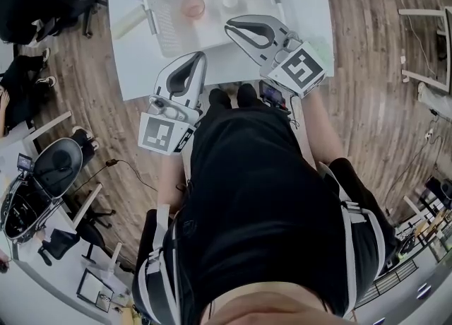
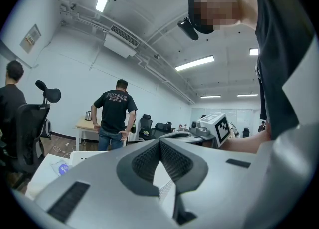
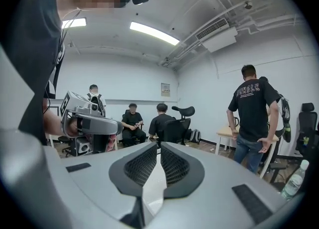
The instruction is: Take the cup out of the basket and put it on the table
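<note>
The cup [image 1: 192,7] is not yet grasped, so you are at the approach. Your left gripper [image 1: 200,57] and right gripper [image 1: 229,27], two in all, both have jaws pressed together on nothing, close to the near rim of the one basket [image 1: 157,20] on the desk [image 1: 311,6]. One pink cup sits inside it, upper centre of the frame; next, spread a gripper and reach in

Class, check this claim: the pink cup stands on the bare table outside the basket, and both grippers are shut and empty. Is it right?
No. The head view shows the pink cup inside the basket, not on the bare table. The rest holds: left gripper and right gripper are shut and empty.
</note>
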{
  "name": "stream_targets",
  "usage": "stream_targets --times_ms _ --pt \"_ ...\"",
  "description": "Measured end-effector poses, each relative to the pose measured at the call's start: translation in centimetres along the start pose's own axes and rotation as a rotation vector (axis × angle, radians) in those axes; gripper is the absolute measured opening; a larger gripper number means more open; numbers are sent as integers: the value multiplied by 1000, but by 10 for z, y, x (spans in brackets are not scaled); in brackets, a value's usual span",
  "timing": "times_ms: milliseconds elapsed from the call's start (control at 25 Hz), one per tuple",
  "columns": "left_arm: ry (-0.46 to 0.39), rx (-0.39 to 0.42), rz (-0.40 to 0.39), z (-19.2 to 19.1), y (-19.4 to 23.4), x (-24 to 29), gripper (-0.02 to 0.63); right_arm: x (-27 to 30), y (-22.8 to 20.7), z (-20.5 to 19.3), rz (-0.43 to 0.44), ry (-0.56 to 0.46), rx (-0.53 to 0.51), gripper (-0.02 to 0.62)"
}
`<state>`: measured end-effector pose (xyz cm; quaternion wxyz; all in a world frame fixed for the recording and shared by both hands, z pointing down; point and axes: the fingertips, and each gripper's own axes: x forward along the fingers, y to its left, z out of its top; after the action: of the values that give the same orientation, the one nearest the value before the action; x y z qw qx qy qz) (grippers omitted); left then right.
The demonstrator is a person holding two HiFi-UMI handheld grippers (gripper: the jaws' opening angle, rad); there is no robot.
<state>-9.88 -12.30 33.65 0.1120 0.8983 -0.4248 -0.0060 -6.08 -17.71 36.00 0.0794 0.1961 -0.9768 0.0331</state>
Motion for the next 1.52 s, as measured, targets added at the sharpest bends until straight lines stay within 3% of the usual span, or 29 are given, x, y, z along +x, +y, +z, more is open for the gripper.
stream_targets --times_ms 480,600,720,1280,1520 --pt "1 -13 10 9 15 0 18 40 -26 -8 77 127 -113 23" --pt "0 -12 12 3 15 1 18 49 -27 -13 107 133 -121 78" --pt "-5 -19 18 1 20 -2 18 64 -24 -18 148 148 -133 92" --pt "-9 -17 32 2 28 -7 20 105 -28 -54 300 235 -207 117" --pt "-1 -20 44 -2 33 -8 20 126 -33 -90 351 308 -229 117"
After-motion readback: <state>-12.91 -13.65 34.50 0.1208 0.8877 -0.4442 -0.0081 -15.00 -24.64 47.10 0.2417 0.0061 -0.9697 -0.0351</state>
